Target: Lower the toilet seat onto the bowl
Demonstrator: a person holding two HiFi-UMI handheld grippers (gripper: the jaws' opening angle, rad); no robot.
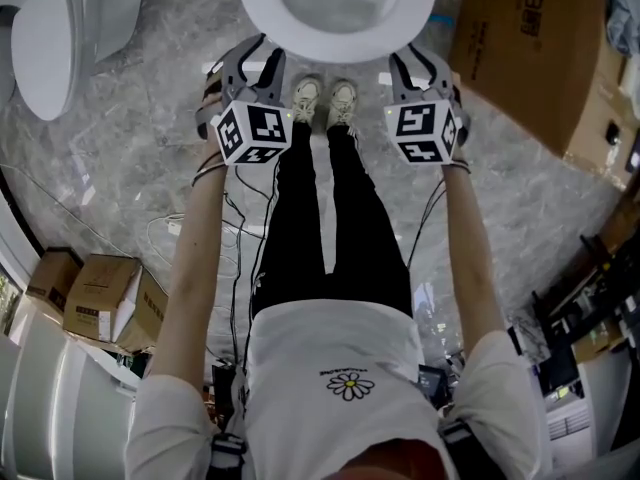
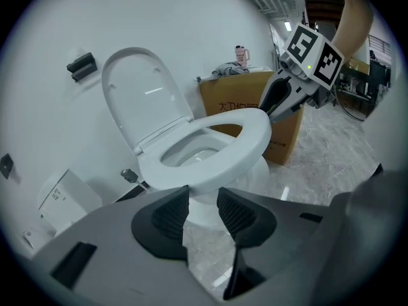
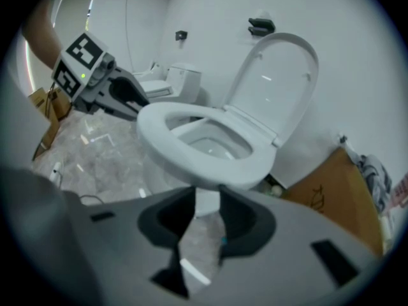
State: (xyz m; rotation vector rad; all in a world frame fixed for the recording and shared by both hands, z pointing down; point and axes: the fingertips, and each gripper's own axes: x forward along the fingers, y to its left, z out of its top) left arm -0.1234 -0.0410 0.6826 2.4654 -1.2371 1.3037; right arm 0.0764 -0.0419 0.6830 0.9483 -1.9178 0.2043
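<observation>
Just beyond left gripper (image 2: 203, 199), toilet seat (image 2: 250, 132)

Floor (image 1: 130, 138): grey marbled tile, glossy, with pale reflections.

Top centre of the head view: a white toilet (image 1: 335, 8) stands on it. Its pedestal meets the tile in the left gripper view.

Upper left: second white toilet (image 1: 60, 38), well apart from the first.

Upper right: large cardboard box (image 1: 530, 58), near the first toilet.

Lower left: smaller cardboard boxes (image 1: 105, 298), clustered together.

Just below the first toilet: a person's pale shoes (image 1: 322, 100), side by side.

Left of centre: thin cables (image 1: 165, 230) trail loosely over the tile.
</observation>
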